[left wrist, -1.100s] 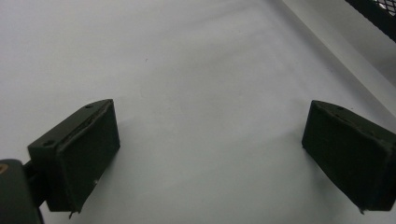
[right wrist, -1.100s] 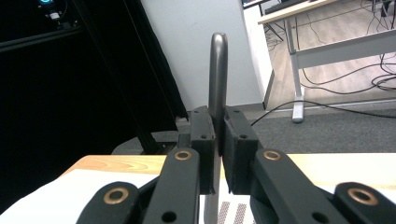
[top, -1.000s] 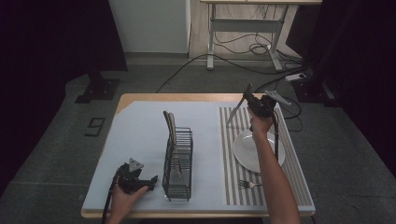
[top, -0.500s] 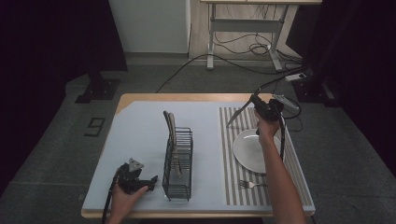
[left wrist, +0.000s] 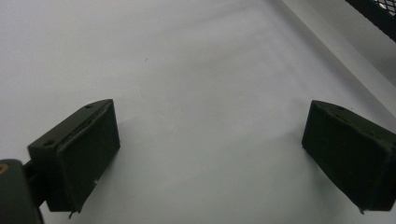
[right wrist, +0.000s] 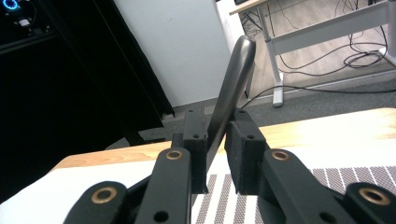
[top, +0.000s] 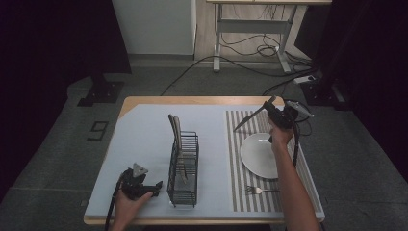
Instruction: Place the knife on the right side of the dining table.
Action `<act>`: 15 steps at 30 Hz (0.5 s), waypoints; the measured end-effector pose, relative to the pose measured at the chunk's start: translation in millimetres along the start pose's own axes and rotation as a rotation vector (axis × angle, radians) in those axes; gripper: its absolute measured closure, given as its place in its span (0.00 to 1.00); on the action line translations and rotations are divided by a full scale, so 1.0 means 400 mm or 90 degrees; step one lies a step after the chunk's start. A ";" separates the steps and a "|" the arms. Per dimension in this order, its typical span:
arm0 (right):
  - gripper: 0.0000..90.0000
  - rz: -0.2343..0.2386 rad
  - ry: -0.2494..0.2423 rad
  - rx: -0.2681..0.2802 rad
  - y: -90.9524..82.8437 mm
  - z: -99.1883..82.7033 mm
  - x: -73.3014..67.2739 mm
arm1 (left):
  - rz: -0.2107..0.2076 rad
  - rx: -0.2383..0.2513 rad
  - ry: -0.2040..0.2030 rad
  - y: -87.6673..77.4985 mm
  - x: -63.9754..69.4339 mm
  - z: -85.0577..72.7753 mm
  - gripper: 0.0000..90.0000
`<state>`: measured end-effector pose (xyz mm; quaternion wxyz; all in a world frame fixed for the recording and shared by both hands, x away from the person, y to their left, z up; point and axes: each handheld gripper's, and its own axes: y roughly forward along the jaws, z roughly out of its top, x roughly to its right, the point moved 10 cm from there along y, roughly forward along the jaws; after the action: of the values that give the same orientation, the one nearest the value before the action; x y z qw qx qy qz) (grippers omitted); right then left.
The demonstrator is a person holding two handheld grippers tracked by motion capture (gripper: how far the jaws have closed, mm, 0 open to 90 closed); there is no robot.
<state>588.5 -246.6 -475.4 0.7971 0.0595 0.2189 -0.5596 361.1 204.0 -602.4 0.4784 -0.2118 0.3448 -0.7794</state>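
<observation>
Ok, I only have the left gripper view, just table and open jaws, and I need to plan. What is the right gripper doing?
Observer: The right gripper holds a knife above the far end of the mat; its jaws have just been opening a little, with the knife between them.
Operator: What's on the mat?
Observer: A plate, and a fork nearer the person.
Operator: Anything in the rack?
Observer: Two handles stick up at the far end of the rack.
</observation>
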 end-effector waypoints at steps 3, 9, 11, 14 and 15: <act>0.87 -0.002 0.005 -0.002 -0.002 -0.003 0.011 | 0.000 0.000 0.000 0.000 0.000 0.000 0.04; 0.85 -0.014 0.028 -0.007 -0.009 -0.017 0.046 | 0.000 0.000 0.000 0.000 0.000 0.000 0.04; 0.84 -0.019 0.038 -0.013 -0.011 -0.022 0.059 | 0.000 0.000 0.000 0.000 0.000 0.000 0.04; 0.83 -0.028 0.052 -0.023 -0.013 -0.030 0.077 | 0.000 0.000 0.000 0.000 0.000 0.000 0.04; 0.83 -0.028 0.052 -0.023 -0.013 -0.030 0.077 | 0.000 0.000 0.000 0.000 0.000 0.000 0.04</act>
<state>588.8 -270.8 -498.3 0.7759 0.0629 0.2626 -0.5701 361.0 204.1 -602.4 0.4785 -0.2116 0.3449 -0.7793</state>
